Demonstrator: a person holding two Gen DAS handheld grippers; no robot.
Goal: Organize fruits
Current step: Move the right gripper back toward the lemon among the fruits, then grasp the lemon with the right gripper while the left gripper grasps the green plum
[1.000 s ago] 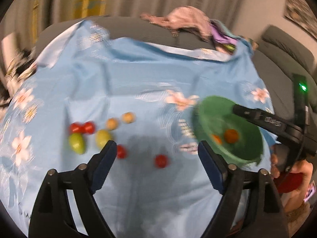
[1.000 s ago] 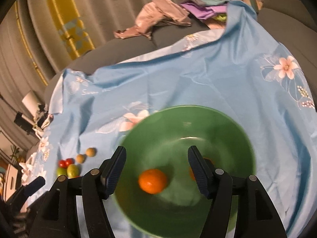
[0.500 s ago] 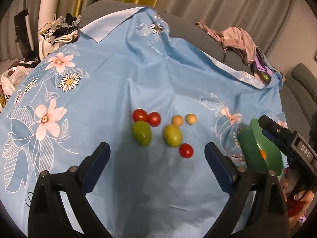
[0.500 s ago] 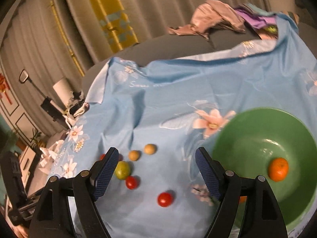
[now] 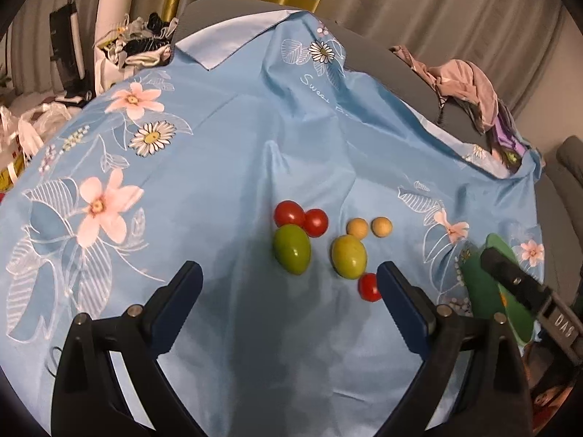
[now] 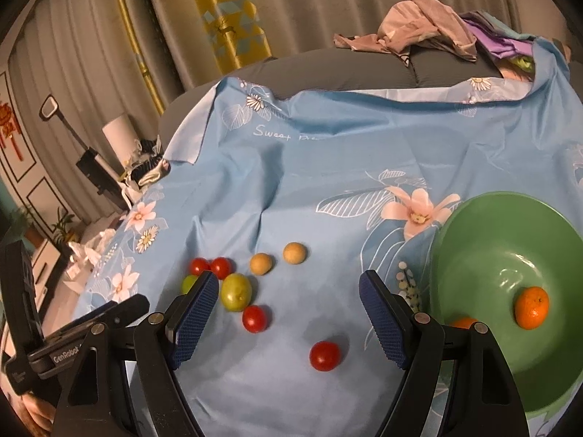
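The green bowl (image 6: 510, 240) sits at the right on the blue floral cloth (image 6: 328, 167), holding an orange (image 6: 531, 307) and a second, half-hidden one (image 6: 462, 322). Red tomatoes (image 6: 325, 355), green fruits (image 5: 292, 248) and tan balls (image 5: 381, 226) lie loose beside it. The left gripper (image 5: 289, 280) and right gripper (image 6: 288, 296) both hover with fingers spread wide, empty.

The green bowl (image 6: 473, 255) is cut off at the right edge; a second orange (image 6: 462, 323) hides behind the right fingers (image 6: 382, 324).
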